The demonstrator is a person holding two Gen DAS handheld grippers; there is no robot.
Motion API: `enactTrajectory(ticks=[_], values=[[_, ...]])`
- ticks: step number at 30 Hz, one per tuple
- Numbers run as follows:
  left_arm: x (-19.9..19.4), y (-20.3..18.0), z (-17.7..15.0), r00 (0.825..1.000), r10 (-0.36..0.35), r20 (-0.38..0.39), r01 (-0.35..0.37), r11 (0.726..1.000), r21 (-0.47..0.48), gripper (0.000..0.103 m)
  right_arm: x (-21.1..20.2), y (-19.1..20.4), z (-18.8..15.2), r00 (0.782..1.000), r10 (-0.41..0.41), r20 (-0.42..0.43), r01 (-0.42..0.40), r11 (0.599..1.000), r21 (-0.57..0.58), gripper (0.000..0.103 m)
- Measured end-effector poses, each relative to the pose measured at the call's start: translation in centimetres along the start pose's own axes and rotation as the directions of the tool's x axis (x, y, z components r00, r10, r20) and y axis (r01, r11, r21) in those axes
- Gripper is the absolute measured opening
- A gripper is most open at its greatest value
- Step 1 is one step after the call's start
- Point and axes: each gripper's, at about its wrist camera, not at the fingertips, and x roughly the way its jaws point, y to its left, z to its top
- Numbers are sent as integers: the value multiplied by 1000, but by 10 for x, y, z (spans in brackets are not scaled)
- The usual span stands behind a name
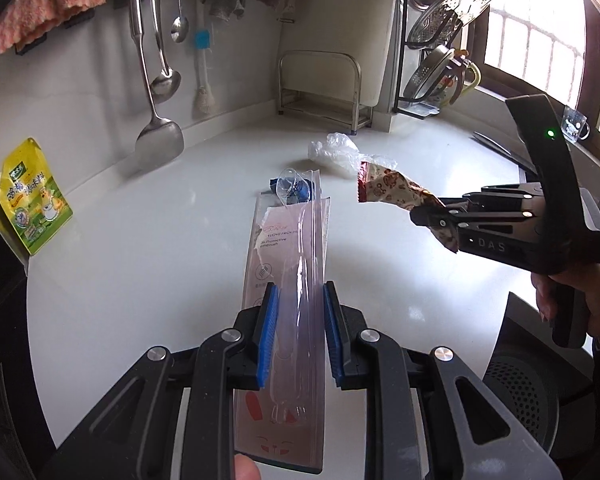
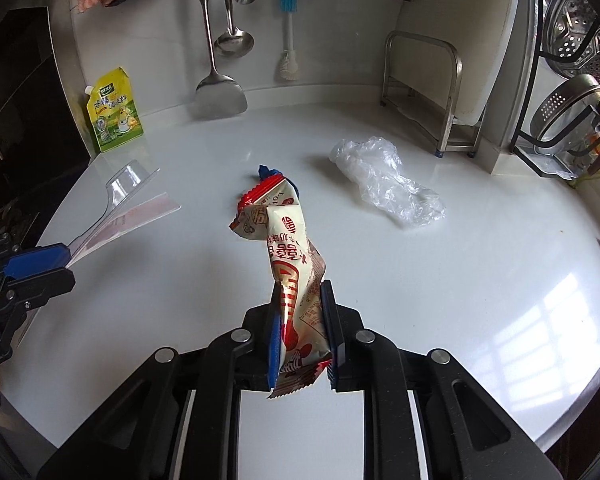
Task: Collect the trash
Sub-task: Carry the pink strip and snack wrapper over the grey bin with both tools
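Countertop [image 2: 480,280] beneath hanging utensils [image 2: 216,40]

Black linkage claws [image 1: 298,336] [image 2: 300,336], blue ribbed pads, silver rivets.

Toothbrush package [image 1: 288,280] between left tongs [image 1: 298,334]

A crumpled plastic bag [image 2: 386,178] is found on the counter [image 2: 480,280], right of a small wrapper [image 2: 269,172]. A pouch [image 2: 114,114] is leaned against the wall at far left, beneath hanging utensils [image 2: 216,40].
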Motion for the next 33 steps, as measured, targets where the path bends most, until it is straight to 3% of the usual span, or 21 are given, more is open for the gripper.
enactTrajectory(ticks=[15,33], values=[[-71,-19,-49,996,82,29,-82,997,-8,22,-106,28,-89,997,5,79,-12,996,84,17],[-116,-81,-74,997,29,66,-34,996,79,23,-168,45,-177,997,-10,79,-2,989,148,17]])
